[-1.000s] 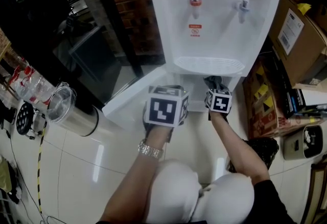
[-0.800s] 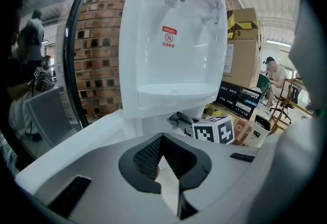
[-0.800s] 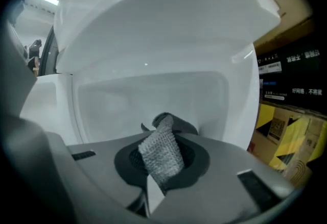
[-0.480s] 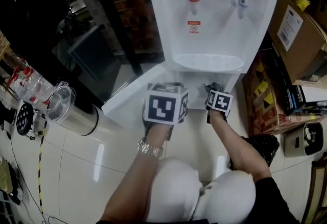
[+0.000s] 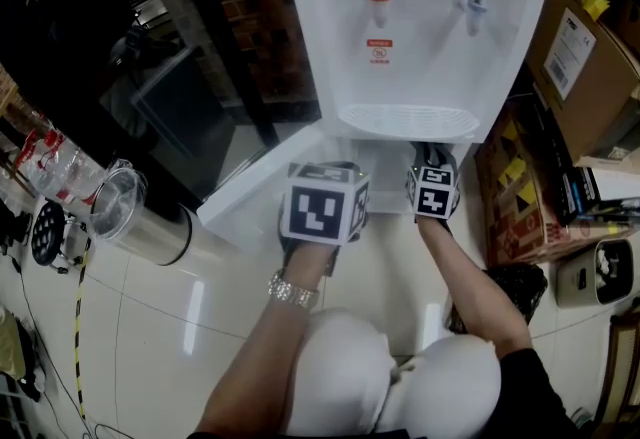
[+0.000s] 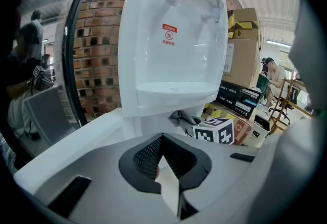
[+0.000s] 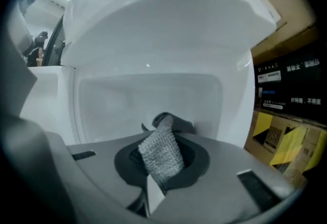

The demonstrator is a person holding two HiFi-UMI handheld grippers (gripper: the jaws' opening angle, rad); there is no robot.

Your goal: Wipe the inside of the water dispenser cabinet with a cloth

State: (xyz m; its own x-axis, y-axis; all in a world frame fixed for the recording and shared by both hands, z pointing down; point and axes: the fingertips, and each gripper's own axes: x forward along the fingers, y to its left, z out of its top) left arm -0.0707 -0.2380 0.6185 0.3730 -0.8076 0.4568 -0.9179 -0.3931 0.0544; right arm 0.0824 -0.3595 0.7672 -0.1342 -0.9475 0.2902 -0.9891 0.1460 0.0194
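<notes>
Right gripper is clamped on a grey cloth, presented inside the water dispenser cabinet for wiping, while the left gripper, closed on nothing, is held beside the open door, probably out of the way.

Water dispenser gleams: smooth, glossy white plastic all over. The cloth is grey, a coarse, nubbly weave, fully matt. Brick wall looks rough and dull. Floor tiles shine, polished and reflective. Cardboard boxes are matt brown, and the canister looks like brushed metal.
</notes>
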